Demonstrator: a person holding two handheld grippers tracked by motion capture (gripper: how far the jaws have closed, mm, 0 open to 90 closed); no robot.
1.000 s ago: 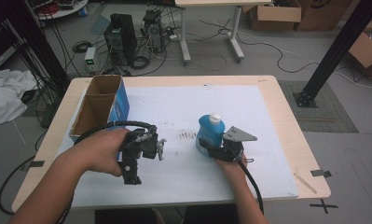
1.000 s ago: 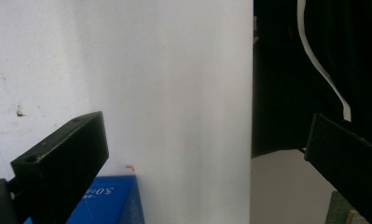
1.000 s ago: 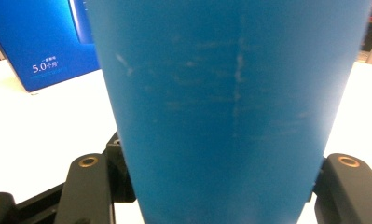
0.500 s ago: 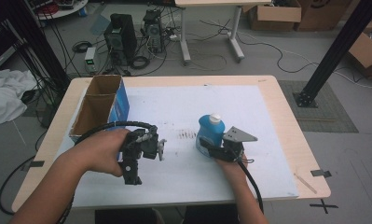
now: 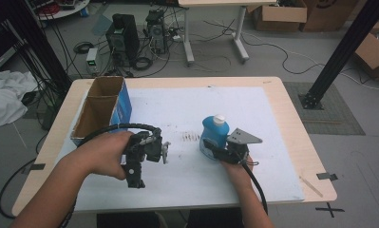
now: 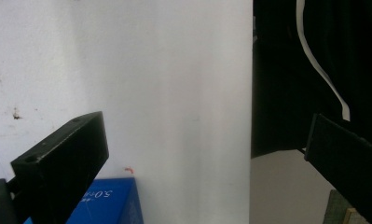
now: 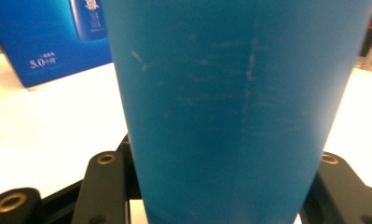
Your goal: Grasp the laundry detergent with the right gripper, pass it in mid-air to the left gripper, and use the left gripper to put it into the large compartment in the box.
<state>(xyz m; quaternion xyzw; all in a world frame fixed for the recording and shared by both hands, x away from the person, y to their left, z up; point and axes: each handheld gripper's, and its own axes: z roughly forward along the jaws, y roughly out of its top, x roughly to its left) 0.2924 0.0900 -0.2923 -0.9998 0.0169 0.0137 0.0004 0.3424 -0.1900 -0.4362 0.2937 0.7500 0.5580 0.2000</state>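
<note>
Right tongs (image 5: 211,151) just closed, now clamped low on bottle (image 5: 214,135), upright on counter (image 5: 291,142) mid-sheet: low grip likely for steady lift. Left tongs (image 5: 135,178) wide, empty, idle near box (image 5: 104,111), probable destination.

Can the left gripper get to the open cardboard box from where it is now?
Probably yes. The left gripper hangs with jaws open and nothing between them, and the cardboard box stands just beyond the hand with bare white mat between. The blue bottle, held by the right gripper, stands off to the side.
</note>
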